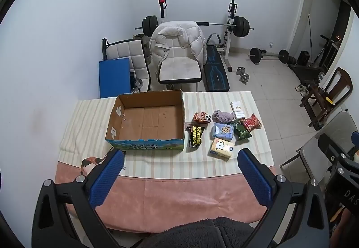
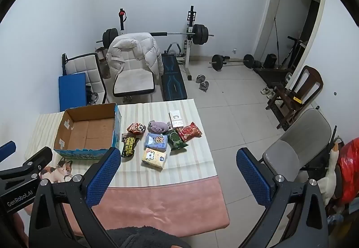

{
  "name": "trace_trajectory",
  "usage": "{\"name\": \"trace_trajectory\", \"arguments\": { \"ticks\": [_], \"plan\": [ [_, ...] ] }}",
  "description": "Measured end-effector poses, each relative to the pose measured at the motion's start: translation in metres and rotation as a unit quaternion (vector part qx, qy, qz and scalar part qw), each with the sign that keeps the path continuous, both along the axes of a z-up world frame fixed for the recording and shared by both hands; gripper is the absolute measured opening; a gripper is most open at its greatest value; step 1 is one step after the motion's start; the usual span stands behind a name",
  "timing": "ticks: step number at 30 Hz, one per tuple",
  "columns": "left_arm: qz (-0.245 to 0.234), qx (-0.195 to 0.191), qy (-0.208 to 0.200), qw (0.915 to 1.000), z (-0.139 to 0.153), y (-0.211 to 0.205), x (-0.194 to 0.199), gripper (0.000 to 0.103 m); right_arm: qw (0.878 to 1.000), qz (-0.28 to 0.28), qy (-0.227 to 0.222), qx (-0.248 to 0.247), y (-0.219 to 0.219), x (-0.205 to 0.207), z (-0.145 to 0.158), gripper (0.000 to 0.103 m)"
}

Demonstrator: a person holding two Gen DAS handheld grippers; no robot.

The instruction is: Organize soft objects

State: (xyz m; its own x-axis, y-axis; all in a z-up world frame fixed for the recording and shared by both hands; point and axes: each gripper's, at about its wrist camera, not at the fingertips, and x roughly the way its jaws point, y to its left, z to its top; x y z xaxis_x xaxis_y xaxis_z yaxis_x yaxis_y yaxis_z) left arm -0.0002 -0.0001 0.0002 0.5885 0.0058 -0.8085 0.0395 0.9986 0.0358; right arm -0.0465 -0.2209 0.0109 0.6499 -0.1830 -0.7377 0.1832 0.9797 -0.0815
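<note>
An empty open cardboard box (image 1: 148, 122) (image 2: 87, 129) stands on the striped tablecloth. To its right lie several soft packs: a yellow tissue pack (image 1: 221, 148) (image 2: 154, 157), a blue tissue pack (image 1: 223, 131) (image 2: 156, 141), a black wipes pouch (image 1: 195, 135) (image 2: 130, 146), a purple plush (image 1: 222, 116) (image 2: 158, 126), an orange snack bag (image 1: 202, 117) (image 2: 136, 128), a green bag (image 1: 241, 130) (image 2: 177, 139) and a red bag (image 1: 252, 122) (image 2: 189, 131). My left gripper (image 1: 179, 156) is open and empty, above the table's near edge. My right gripper (image 2: 178, 155) is open and empty, further right.
A white small box (image 1: 237, 109) (image 2: 176, 118) lies behind the packs. A white chair with a puffer jacket (image 1: 177, 50), a weight bench and barbells stand beyond the table. A grey folding chair (image 2: 298, 142) and a wooden chair (image 2: 296, 95) stand at the right.
</note>
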Motion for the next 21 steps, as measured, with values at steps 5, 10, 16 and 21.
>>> {"name": "trace_trajectory", "arguments": {
  "ticks": [5, 10, 16, 21],
  "plan": [
    [0.0, 0.001, 0.001, 1.0, 0.0, 0.0, 0.0, 0.103, 1.0, 0.0, -0.008, 0.007, -0.002, 0.0, 0.002, 0.103],
    [0.0, 0.002, -0.001, 1.0, 0.0, 0.0, 0.001, 0.103, 1.0, -0.001, -0.01, 0.004, -0.003, -0.001, 0.001, 0.103],
    [0.0, 0.003, -0.008, 1.0, -0.001, -0.001, 0.001, 0.103, 1.0, 0.0, -0.014, 0.003, 0.0, -0.001, 0.011, 0.103],
    [0.002, 0.004, -0.015, 0.9999, 0.013, -0.006, 0.003, 0.103, 1.0, 0.002, -0.02, 0.004, -0.006, -0.011, 0.021, 0.103]
  ]
}}
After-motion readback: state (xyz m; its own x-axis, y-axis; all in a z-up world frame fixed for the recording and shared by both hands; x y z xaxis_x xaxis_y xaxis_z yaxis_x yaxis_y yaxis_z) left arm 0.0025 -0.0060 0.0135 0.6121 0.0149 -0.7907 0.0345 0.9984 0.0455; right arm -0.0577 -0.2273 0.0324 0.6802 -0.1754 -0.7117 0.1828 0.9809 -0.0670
